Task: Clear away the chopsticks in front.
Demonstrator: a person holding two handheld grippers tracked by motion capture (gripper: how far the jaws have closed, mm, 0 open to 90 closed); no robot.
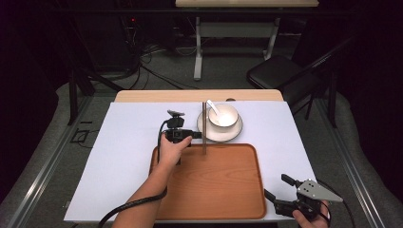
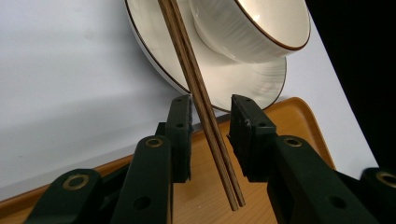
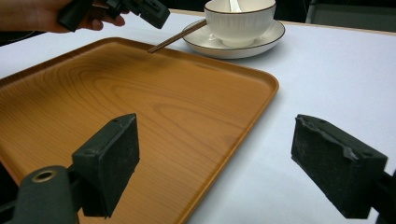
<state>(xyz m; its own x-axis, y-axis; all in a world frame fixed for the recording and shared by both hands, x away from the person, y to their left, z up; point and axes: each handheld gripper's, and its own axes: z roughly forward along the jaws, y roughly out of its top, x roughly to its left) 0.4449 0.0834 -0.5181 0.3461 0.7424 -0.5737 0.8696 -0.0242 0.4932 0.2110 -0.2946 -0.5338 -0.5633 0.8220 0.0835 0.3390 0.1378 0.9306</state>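
Between your left gripper's [image 2: 210, 126] jaws lay the pair of chopsticks [image 2: 198, 93], their far ends propped on the rim of the saucer [image 2: 252, 86] and their near ends hanging over the far edge of the wooden tray [image 3: 140, 107]. That slant left a lifted middle stretch with room for the jaws on either side, which is probably why you took them there rather than at a tip. In the left gripper view one pad sat right against the sticks while a slim gap showed on the other side, so the jaws looked partly closed around them but not yet clamped; treat the chopsticks as unheld. The saucer carried a white bowl [image 1: 223, 115] with a white spoon [image 1: 214, 109] standing in it, and both sat on the white tabletop [image 1: 128, 142] just beyond the tray, so the sticks bridged the two. You came at them from the left in the high view, with the hand over the tray's far left corner, which kept your gripper clear of the bowl. Your right gripper [image 1: 285, 190] waited off the tray's near right corner, jaws wide open with nothing between them, pointing across the bare tray toward the dishes, apparently kept out of the way until needed.
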